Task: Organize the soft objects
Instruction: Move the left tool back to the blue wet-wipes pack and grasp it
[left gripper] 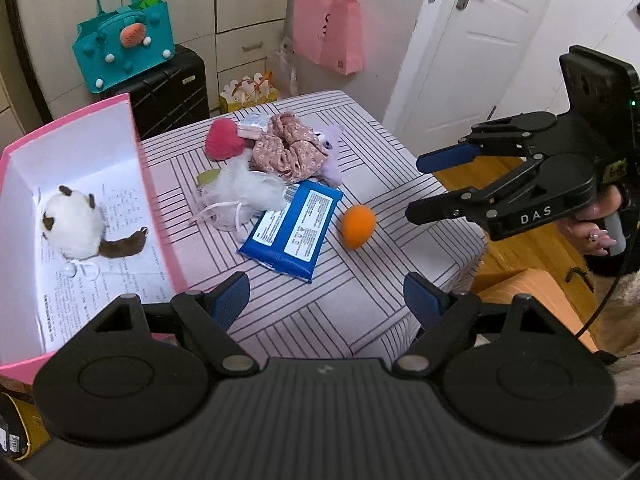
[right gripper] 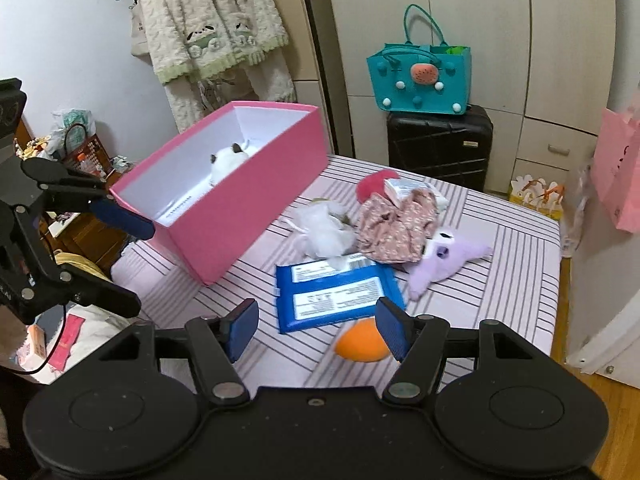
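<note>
A pink box (left gripper: 154,184) stands open on the left of the striped table, with a white plush cat (left gripper: 74,222) inside. On the table lie an orange egg-shaped sponge (left gripper: 357,227), a blue wipes pack (left gripper: 294,229), a white mesh puff (left gripper: 244,192), a floral cloth (left gripper: 286,152), a red heart puff (left gripper: 223,139) and a purple plush (right gripper: 444,258). My left gripper (left gripper: 326,300) is open and empty above the table's near edge. My right gripper (right gripper: 318,330) is open too. The orange sponge (right gripper: 360,344) lies just beyond its right finger, untouched.
The table's striped cover (left gripper: 400,184) drops off at the right to a wooden floor. Behind stand a black suitcase (right gripper: 440,146) with a teal bag (right gripper: 420,80) on top, a pink paper bag (left gripper: 328,34) and a white door (left gripper: 480,40). A person's hand (left gripper: 600,236) holds the right gripper.
</note>
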### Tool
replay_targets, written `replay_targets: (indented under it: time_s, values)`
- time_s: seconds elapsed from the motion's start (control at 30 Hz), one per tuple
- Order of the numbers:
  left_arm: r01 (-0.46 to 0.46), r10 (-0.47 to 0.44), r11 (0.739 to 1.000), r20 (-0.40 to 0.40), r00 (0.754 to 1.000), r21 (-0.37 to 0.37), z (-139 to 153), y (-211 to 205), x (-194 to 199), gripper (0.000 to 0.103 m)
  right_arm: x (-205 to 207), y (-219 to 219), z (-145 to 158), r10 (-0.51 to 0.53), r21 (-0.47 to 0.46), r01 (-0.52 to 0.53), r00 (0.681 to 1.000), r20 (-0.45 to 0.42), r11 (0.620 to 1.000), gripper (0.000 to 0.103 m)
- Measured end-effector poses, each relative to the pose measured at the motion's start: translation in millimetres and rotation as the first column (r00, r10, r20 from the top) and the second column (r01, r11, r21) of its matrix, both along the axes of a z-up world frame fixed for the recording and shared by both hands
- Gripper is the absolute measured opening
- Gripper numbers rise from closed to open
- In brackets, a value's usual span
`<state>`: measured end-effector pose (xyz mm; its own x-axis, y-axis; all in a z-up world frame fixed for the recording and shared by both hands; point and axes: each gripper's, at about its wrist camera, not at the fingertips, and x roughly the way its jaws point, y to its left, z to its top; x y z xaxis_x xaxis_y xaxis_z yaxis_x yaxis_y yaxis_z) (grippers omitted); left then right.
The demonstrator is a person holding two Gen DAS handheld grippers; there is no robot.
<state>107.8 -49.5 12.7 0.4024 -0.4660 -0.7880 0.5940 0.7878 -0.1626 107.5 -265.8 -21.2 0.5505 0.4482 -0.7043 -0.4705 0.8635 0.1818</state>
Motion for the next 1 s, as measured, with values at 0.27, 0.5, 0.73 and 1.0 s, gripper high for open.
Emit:
replay_targets:
  time_s: [0.27,0.5,0.73,1.0]
  values:
    - [-0.019,0.019,1.0,-0.006,1.0,-0.021,-21.2,-22.9,17.2,0.081,23.4,-19.3,-30.5,0.011,0.036,-0.012,0.999,0.037,0.999,0.071]
    - [-0.088,0.089,0.995,0.033,0.996,-0.038,-44.2,-37.2,28.8,0.08,48.1,-22.3,-53.3,0.016,-0.052,-0.01,0.994,0.109,0.999,0.073]
    - [-0.264,0.259,0.965,0.166,0.951,0.008,-70.1,-43.7,35.9,0.064,72.7,-22.6,-72.0,0.035,-0.02,-0.034,0.999,0.04,0.999,0.074]
    - [-0.368,0.372,0.928,0.073,0.925,-0.056,-96.8,-38.2,48.3,0.059,81.8,-7.4,-81.6,0.125,-0.011,-0.125,0.992,0.003,0.992,0.066]
